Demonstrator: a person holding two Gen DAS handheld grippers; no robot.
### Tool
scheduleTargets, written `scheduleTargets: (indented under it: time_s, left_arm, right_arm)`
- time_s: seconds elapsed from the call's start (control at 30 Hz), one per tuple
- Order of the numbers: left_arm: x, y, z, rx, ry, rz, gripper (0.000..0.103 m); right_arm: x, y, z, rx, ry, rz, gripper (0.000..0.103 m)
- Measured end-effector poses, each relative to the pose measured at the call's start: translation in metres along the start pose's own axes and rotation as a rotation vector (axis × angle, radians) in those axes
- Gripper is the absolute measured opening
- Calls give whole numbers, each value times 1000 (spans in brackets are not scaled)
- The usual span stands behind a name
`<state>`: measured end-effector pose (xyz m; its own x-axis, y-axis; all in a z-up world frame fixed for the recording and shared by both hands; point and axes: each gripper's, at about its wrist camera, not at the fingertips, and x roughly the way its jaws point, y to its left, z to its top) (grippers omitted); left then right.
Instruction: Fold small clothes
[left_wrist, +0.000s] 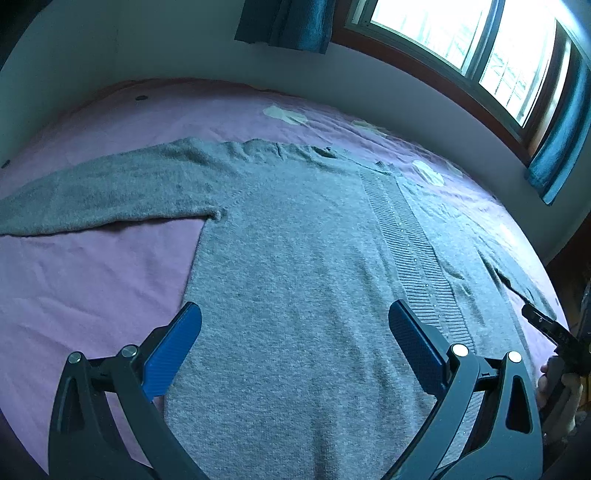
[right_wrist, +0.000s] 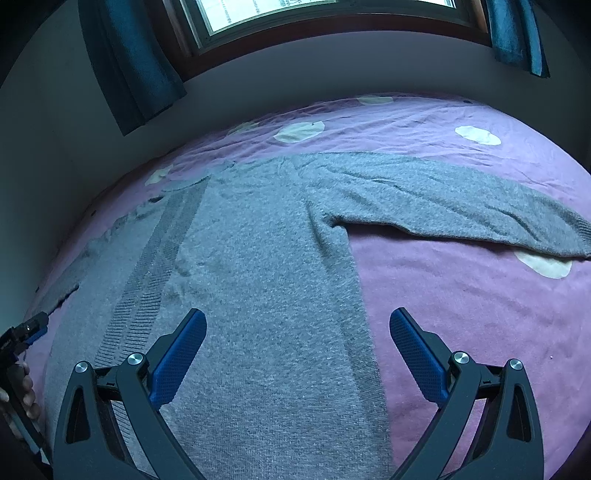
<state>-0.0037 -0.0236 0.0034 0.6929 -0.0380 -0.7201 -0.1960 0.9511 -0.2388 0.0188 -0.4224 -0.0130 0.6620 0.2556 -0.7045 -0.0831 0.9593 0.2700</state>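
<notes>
A grey knitted cardigan (left_wrist: 295, 240) lies flat on a pink bed sheet (left_wrist: 92, 277), front up, with a ribbed button band (left_wrist: 410, 240) down its middle. Its left sleeve (left_wrist: 103, 195) stretches out to the left; in the right wrist view the right sleeve (right_wrist: 443, 199) stretches out to the right. My left gripper (left_wrist: 295, 325) hovers open above the cardigan's left half near the hem, holding nothing. My right gripper (right_wrist: 297, 328) hovers open over the cardigan's (right_wrist: 258, 258) right side edge, also holding nothing. Each gripper shows at the edge of the other's view.
The pink sheet (right_wrist: 461, 314) has pale round spots (right_wrist: 299, 132) and covers the bed. A wall with a window (left_wrist: 461, 40) and dark teal curtains (right_wrist: 129, 62) runs behind the bed. A hand (right_wrist: 26, 391) holds the left gripper's handle.
</notes>
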Motion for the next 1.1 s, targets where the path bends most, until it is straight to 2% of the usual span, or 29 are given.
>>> scheduleTargets:
  time_s: [0.2,0.47,0.6,0.73,0.9,1.1]
  left_arm:
    - [2,0,-3,14,4,3,101]
    - [9,1,-6,37,15,7,101]
    - [11,3,-7,29,23,-1,101]
    - [13,4,-8,25,29,-4,101]
    - [18,6,-10,22,45,-2,101]
    - [25,11,-13,15,65,5,101]
  right_arm:
    - [-13,-33,18,74,-20,-9,99]
    - [-32,-136,37,322,-44,49,99]
    - [-47,-187,35,428,-99,-5,99]
    - [-57,-248,21,653,-152,-26,98]
    - [-49,-290,9,803,-172,4,98]
    - [-44,-315,17,872,-240,4,98]
